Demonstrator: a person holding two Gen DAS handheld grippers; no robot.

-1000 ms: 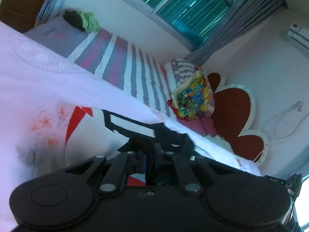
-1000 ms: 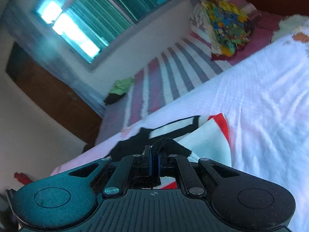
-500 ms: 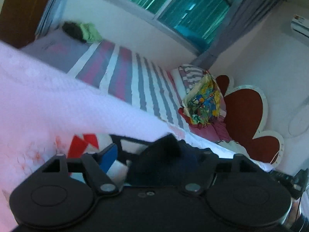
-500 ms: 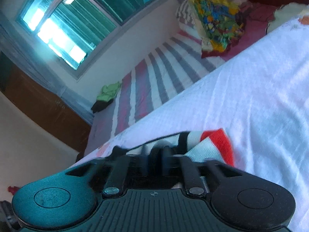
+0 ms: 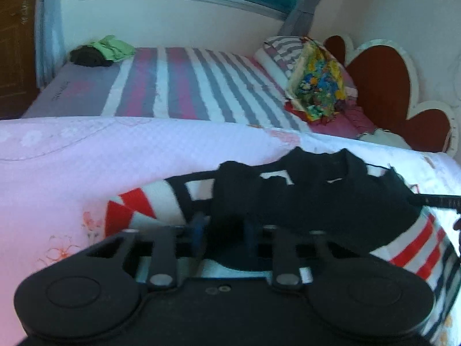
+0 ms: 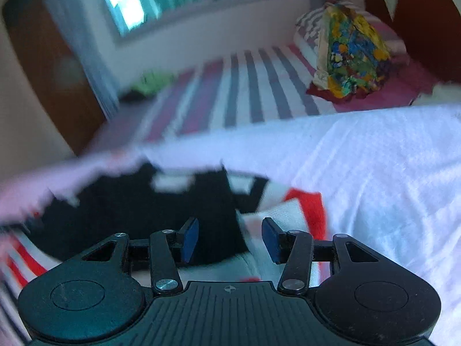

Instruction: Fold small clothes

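A small garment in black, white and red (image 5: 317, 199) lies on the pale pink quilt (image 5: 115, 155), with its black part folded over the striped part. My left gripper (image 5: 223, 235) is open just above the garment's near edge; black cloth lies between and beyond its blue pads. In the right wrist view the same garment (image 6: 161, 204) lies ahead and to the left. My right gripper (image 6: 229, 239) is open and empty, its blue pads wide apart over the garment's white and red edge.
Beyond the quilt is a striped bed sheet (image 5: 196, 86) with a green and dark bundle of cloth (image 5: 100, 52) at its far left and a colourful pillow (image 5: 319, 83) by the red headboard (image 5: 383, 83). A black strap (image 5: 438, 201) crosses at the right edge.
Both grippers were shut on the garment's black edge a second ago. Both have opened and let it go, and the black part now lies folded over the garment.
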